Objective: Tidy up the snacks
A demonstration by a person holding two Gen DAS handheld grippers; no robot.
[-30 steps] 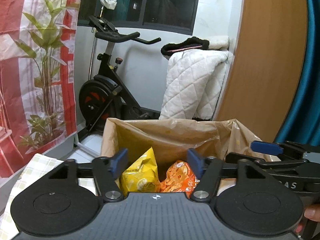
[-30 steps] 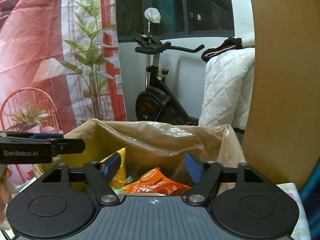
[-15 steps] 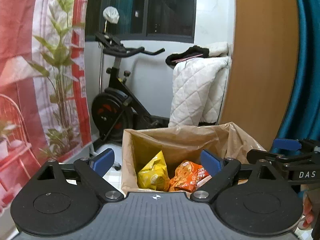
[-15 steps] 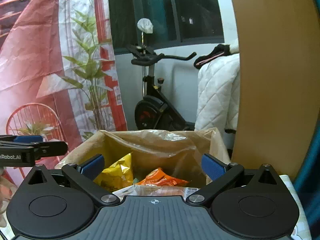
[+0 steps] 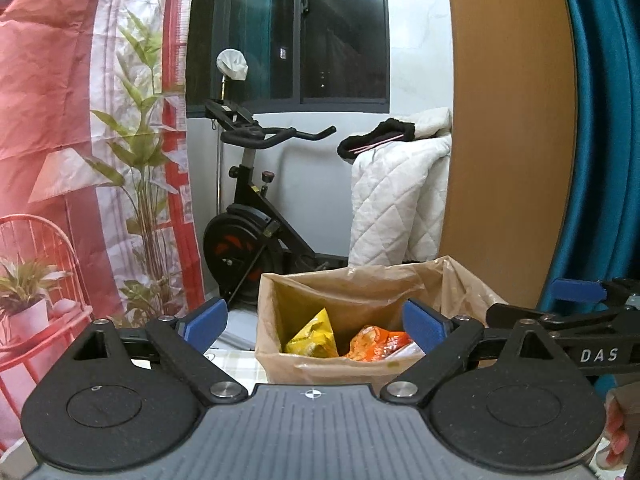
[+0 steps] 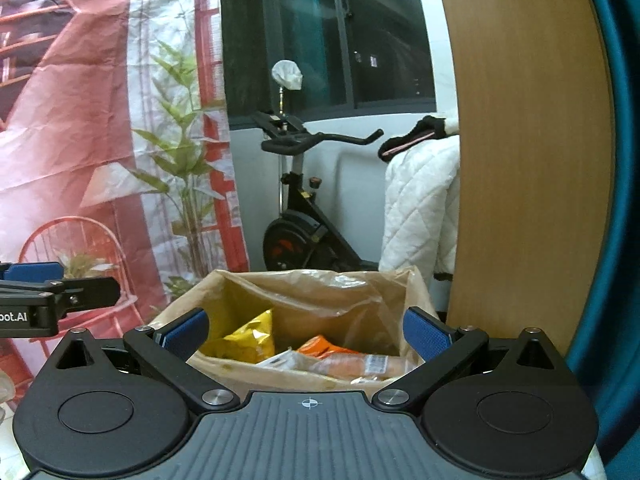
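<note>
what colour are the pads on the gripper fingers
Blue. The fingertips of the right gripper show it best in the right wrist view.

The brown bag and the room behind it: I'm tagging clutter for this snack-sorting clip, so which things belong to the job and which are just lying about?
Part of the job:
- brown paper bag
- yellow snack packet inside it
- orange snack packet inside it
- left claw, open, empty
- right claw, open, empty

Just lying about:
- exercise bike
- white quilt
- printed backdrop
- teal curtain
</note>
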